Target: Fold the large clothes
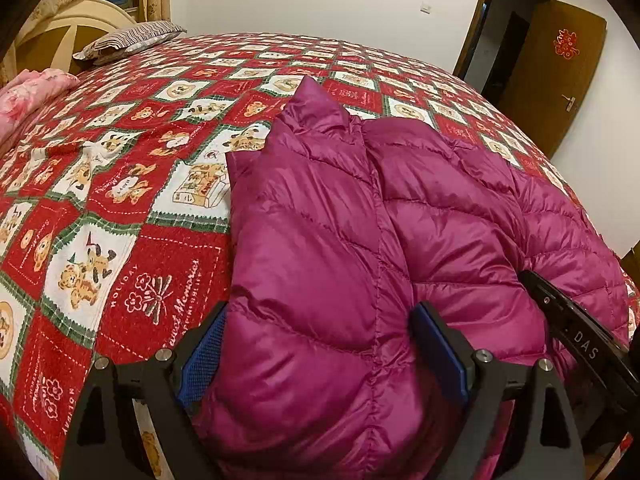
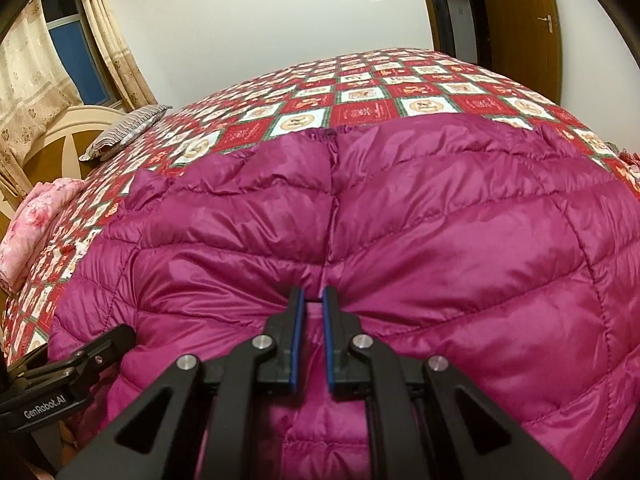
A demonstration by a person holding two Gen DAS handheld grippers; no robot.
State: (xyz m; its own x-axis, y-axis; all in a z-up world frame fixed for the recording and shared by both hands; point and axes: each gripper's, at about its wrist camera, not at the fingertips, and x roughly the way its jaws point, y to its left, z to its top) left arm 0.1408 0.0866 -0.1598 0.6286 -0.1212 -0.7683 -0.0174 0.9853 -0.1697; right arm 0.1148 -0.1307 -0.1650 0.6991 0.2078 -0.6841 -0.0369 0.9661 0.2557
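A puffy magenta quilted down jacket (image 1: 360,240) is spread over the near part of a bed covered by a red, white and green checked bedspread with teddy-bear prints (image 1: 120,184). In the left wrist view the garment is seen partly doubled over, one pointed corner standing up toward the far side, with bare bedspread to its left.

The left tool (image 1: 320,344) is held wide, and a thick bulge of the jacket's near edge is seated between its blue-padded fingers (image 1: 202,360); the fabric appears to touch both pads, though whether it is squeezed cannot be told from this angle. The right tool (image 2: 313,300) is drawn narrow and is clamped on a gathered pinch of the jacket's near edge, with creases radiating from the fingertips. In the right wrist view the left tool's black body is seen at the lower left, just beside the jacket.

At the far left of the bed a grey striped pillow (image 1: 132,42) is laid by the cream wooden headboard (image 2: 52,136), and a pink floral folded quilt (image 1: 32,92) lies nearer. A brown wooden door (image 1: 560,76) is seen at the far right, beige curtains (image 2: 36,64) at the far left.
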